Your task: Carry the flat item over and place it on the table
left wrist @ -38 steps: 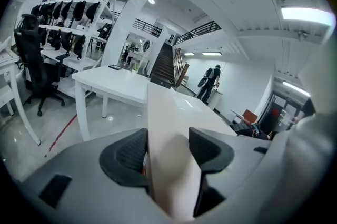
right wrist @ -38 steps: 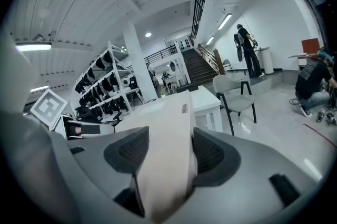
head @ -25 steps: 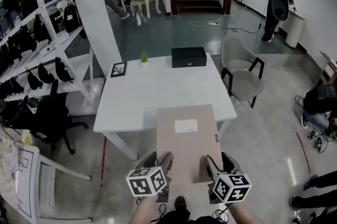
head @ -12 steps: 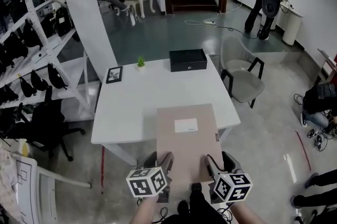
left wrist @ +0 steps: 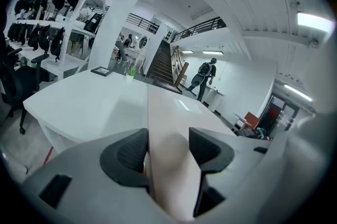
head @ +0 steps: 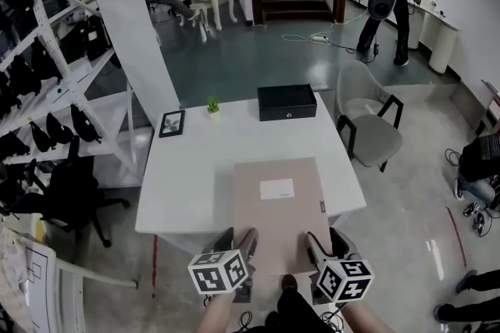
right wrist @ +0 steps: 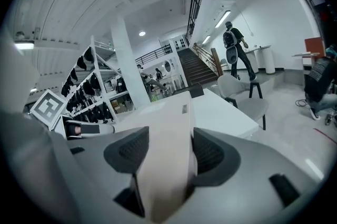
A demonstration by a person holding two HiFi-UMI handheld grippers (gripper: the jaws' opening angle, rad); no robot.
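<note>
In the lower middle of the head view, the flat beige panel point(head: 277, 202) was held by its near edge, with the left gripper point(head: 239, 239) closed on its lower left corner and the right gripper point(head: 322, 241) closed on its lower right corner. In each gripper view the panel stood on edge between the two dark pads, which pressed on both of its faces. Its far half reached over the near edge of the white table point(head: 191, 167); whether it touched the tabletop I could not tell.
</note>
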